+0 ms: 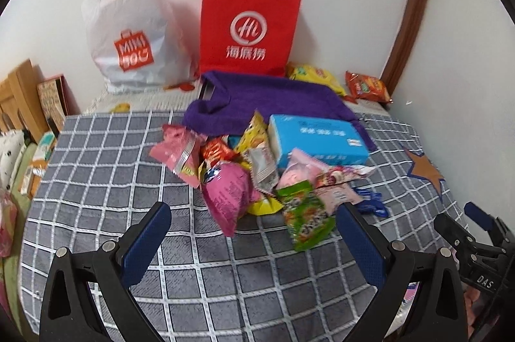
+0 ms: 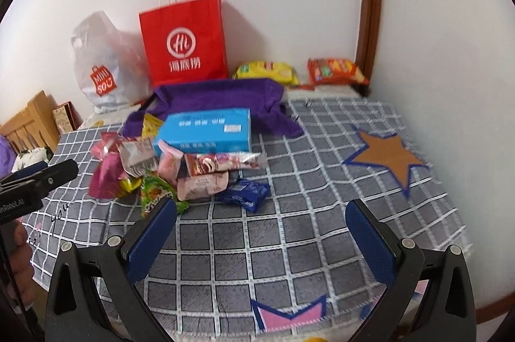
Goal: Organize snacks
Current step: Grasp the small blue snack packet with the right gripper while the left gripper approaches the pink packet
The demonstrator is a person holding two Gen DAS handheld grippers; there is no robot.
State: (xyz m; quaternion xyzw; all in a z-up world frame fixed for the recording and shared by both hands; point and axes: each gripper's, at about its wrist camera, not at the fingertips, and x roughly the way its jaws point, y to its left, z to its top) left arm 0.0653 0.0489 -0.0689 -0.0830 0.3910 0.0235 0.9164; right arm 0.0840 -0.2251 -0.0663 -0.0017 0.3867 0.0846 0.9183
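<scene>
A heap of snack packets lies on the grey checked cloth (image 1: 106, 181): a pink bag (image 1: 230, 194), a green bag (image 1: 305, 216), a pale pink packet (image 2: 201, 185) and a dark blue packet (image 2: 246, 192). Behind the heap sits a blue box (image 1: 317, 142) on a purple towel (image 1: 267, 100). My left gripper (image 1: 254, 237) is open just short of the heap, the green bag near its right finger. My right gripper (image 2: 262, 232) is open over bare cloth, to the right of the heap. Neither holds anything.
A red paper bag (image 1: 249, 29) and a white plastic bag (image 1: 132, 33) stand against the back wall. A yellow packet (image 2: 267, 71) and an orange packet (image 2: 336, 71) lie in the far right corner. Wooden furniture (image 1: 19, 90) stands at the left.
</scene>
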